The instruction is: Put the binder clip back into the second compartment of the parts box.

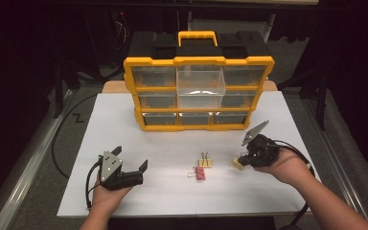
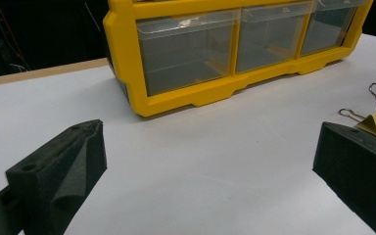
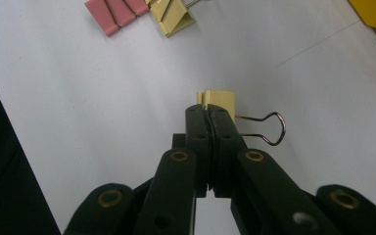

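My right gripper point(image 1: 242, 160) is shut on a yellow binder clip point(image 1: 237, 164) just above the white table point(image 1: 287, 124), right of centre. In the right gripper view the closed jaws pinch the clip's yellow body point(image 3: 221, 101) at my right gripper point(image 3: 208, 115), and its wire handles stick out to the right. My left gripper point(image 1: 131, 159) rests low at the front left, open and holding nothing; its own view shows my left gripper point(image 2: 200, 166) with the jaws far apart. A second yellow clip point(image 1: 205, 162) and a pink clip point(image 1: 199, 173) lie between the two grippers.
A yellow and black drawer organizer point(image 1: 199, 86) stands at the back centre, with one clear upper middle drawer point(image 1: 201, 82) pulled out. Its bottom row of drawers point(image 2: 235, 44) is closed. Bare table lies in front of the organizer.
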`<state>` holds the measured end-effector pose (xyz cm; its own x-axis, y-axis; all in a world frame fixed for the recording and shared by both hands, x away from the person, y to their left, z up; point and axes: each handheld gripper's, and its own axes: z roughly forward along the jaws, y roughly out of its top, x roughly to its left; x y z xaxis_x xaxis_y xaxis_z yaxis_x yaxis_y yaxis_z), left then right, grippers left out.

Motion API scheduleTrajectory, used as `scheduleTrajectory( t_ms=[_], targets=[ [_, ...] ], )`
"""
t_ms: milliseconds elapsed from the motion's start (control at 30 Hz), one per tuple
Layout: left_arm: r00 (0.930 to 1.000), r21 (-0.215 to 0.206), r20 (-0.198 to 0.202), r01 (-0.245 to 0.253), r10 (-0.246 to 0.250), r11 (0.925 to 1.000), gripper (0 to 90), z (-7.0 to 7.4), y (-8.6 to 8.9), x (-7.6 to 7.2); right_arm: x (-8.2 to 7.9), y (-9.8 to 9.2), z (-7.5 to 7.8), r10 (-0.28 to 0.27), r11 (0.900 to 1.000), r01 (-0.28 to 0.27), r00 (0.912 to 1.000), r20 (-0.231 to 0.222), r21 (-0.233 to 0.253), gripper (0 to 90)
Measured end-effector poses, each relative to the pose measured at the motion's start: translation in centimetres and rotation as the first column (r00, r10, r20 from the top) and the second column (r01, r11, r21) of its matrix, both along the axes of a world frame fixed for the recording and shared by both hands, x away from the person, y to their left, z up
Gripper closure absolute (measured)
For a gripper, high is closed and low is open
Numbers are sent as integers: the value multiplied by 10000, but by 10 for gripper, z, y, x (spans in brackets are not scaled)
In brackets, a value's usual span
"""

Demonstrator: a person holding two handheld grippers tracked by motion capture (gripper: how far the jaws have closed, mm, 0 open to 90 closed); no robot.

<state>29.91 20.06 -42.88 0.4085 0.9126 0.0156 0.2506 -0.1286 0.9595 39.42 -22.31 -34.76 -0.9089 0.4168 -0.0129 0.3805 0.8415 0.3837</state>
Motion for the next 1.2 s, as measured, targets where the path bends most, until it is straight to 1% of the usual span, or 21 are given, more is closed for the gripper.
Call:
scheduleTrajectory(
  t_ms=[67, 267, 500, 700, 767, 933, 1100, 1200],
  targets=[
    [10000, 14, 2, 3, -3, 10000, 2, 0, 0, 0, 1, 0, 2, 117, 9999, -117, 9999, -58, -53, 900],
    [10000, -34, 35, -68, 68, 10000, 2, 0, 1, 0, 4, 0, 8, 213, 9997, -216, 9994, -254, -118, 900],
    [10000, -75, 48, -66, 66, 9999, 2, 0, 1, 0, 9, 0, 14, 206, 9996, -216, 9982, -560, -171, 900],
    [10000, -15, 35, -44, 44, 10000, 2, 0, 1, -1, 10, 1, 25, 321, 9994, -328, 9970, -709, -92, 900],
    [10000, -14, 31, -44, 44, 10000, 2, 0, 1, 0, 10, 2, 29, 475, 9988, -483, 9966, -670, -108, 900],
    [10000, 7, 32, -18, 18, 10000, 2, 0, 0, 0, 12, 3, 39, 564, 9983, -575, 9962, -667, -139, 900],
    [10000, 52, 24, -7, 7, 10000, 2, 0, 0, 0, 14, 8, 44, 827, 9963, -843, 9940, -722, -193, 900],
    [10000, 64, 79, -54, 54, 10000, 2, 0, 0, -1, 15, 12, 49, 887, 9956, -908, 9931, -773, -241, 900]
  ],
)
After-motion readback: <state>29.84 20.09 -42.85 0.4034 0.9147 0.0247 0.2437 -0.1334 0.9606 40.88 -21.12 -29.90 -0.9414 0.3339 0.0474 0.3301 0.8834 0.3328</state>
